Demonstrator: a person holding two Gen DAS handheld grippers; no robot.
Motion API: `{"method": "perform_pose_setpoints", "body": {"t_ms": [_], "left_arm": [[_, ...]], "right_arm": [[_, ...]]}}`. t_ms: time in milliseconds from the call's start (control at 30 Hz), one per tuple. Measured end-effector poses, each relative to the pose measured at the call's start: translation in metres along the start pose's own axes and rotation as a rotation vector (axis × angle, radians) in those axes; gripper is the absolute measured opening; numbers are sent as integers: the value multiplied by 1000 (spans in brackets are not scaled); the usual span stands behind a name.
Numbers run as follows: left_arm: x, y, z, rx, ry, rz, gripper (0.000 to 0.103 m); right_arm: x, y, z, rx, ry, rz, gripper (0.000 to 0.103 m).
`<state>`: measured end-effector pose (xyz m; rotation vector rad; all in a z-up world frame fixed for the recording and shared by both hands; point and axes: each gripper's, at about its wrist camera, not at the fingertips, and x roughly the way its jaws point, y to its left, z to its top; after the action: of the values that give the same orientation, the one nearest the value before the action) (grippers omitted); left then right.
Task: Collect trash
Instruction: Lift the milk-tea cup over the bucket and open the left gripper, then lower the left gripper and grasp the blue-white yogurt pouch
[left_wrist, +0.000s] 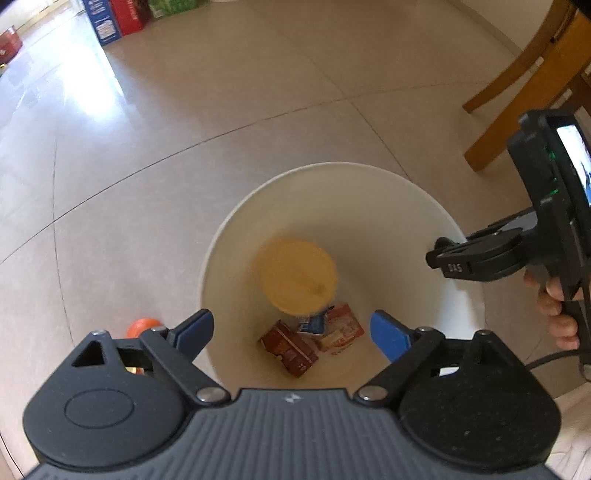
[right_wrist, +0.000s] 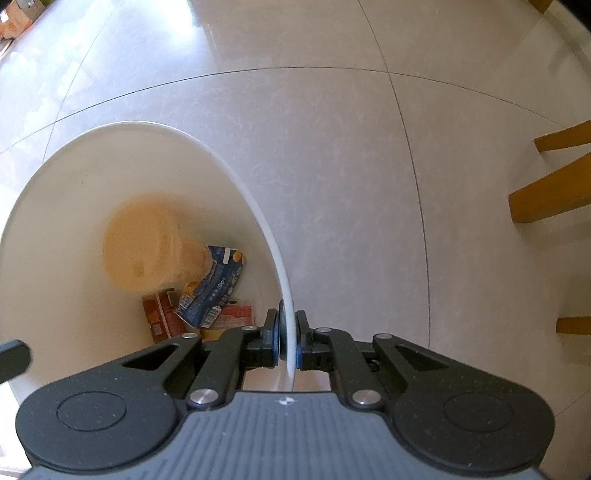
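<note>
With the left gripper (left_wrist: 291, 328) gaping empty while a blurred yellow cup (left_wrist: 297, 275) is dropping into the bin (left_wrist: 236, 221), the right gripper (right_wrist: 287, 334) is pinching its rim and risking tipping it.

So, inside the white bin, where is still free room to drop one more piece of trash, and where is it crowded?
The white bin is bare along its far wall and left wall, beyond the blurred yellow cup. It is crowded near the bottom: brown carton, blue wrapper, red packet. The right gripper is clamped on the rim; the left gripper is open above.
</note>
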<state>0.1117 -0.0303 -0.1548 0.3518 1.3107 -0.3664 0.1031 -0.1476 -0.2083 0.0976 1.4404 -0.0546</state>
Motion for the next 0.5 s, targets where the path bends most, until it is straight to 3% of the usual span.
{"method": "perform_pose_setpoints", "body": {"t_ms": [233, 500], "left_arm": [[-16, 26, -19, -44, -36, 26, 92], [-27, 70, -66, -98, -74, 66, 93]], "right_arm": [[0, 2, -1, -2, -1, -7, 10], [-1, 3, -1, -2, -4, -9, 10]]}}
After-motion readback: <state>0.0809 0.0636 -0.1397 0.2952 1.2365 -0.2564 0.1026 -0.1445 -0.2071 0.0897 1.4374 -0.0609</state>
